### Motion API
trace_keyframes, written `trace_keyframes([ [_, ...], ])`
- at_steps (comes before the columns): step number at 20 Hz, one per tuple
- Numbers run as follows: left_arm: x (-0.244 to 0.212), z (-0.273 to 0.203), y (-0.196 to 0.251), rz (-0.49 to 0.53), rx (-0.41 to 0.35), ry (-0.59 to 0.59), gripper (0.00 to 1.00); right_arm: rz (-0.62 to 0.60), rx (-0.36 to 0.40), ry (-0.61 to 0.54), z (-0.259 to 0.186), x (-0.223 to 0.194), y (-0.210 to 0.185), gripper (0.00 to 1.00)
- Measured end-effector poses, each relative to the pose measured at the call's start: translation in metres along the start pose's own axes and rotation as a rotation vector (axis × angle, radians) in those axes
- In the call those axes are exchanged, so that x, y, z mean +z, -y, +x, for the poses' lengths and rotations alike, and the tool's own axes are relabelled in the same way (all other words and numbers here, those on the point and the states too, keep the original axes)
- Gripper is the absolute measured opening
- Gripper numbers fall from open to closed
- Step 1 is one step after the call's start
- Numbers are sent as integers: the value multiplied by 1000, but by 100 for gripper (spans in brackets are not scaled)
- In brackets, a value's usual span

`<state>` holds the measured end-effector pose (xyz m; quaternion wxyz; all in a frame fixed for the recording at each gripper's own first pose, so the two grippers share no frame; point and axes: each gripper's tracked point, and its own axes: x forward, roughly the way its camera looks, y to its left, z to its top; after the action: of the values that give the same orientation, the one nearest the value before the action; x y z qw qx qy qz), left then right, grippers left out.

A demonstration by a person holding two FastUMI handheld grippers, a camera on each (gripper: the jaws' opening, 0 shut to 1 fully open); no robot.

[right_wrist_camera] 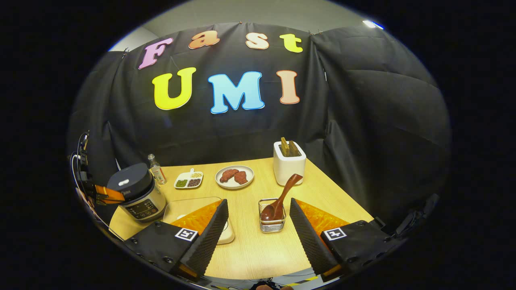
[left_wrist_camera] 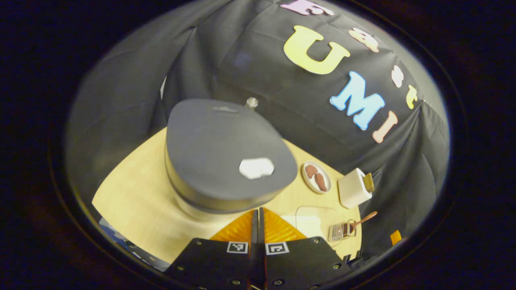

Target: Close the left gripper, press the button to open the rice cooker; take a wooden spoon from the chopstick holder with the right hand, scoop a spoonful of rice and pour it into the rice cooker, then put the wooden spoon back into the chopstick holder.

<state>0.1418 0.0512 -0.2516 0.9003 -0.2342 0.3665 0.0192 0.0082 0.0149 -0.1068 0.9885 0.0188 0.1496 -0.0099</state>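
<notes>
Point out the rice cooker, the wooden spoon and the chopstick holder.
rice cooker (left_wrist_camera: 217, 149): left gripper view, on its closed grey lid.
wooden spoon (right_wrist_camera: 289, 186): right gripper view, on the handle leaning out of the holder.
chopstick holder (right_wrist_camera: 271, 227): right gripper view, on its front wire wall.

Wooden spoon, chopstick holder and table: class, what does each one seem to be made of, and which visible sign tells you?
Wooden spoon: probably wood, a smooth, glossy reddish-brown.
Chopstick holder: likely metal wire, thin shiny silver bars with gaps between them.
Table: pale wood or wood-look laminate, matte with fine straight grain lines; the pictures cannot tell which.
</notes>
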Motion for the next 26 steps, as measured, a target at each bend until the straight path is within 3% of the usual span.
trace_keyframes([
  [2,-38,-15,-10,80,10,-35,1,-1,-17,-10,-10,-8,2,98],
  [6,-63,-62,1,266,-15,37,1,-19,-32,-36,-22,-26,5,98],
  [14,-9,-147,55,444,-91,302,0,27,-69,-88,15,-29,37,97],
  [18,22,-156,73,472,-45,402,61,91,-85,-140,55,-31,62,97],
  [19,25,-156,73,471,-18,419,77,107,-87,-155,67,-32,68,93],
  [20,29,-151,74,466,10,426,93,123,-87,-171,79,-32,73,97],
  [21,30,-145,76,458,33,421,93,142,-82,-185,91,-32,77,93],
  [22,29,-138,79,446,54,417,96,162,-68,-197,104,-32,79,97],
  [23,29,-132,82,431,65,414,93,183,-56,-207,116,-30,81,97],
  [26,30,-114,94,404,91,398,95,246,-2,-252,152,-33,81,98],
])
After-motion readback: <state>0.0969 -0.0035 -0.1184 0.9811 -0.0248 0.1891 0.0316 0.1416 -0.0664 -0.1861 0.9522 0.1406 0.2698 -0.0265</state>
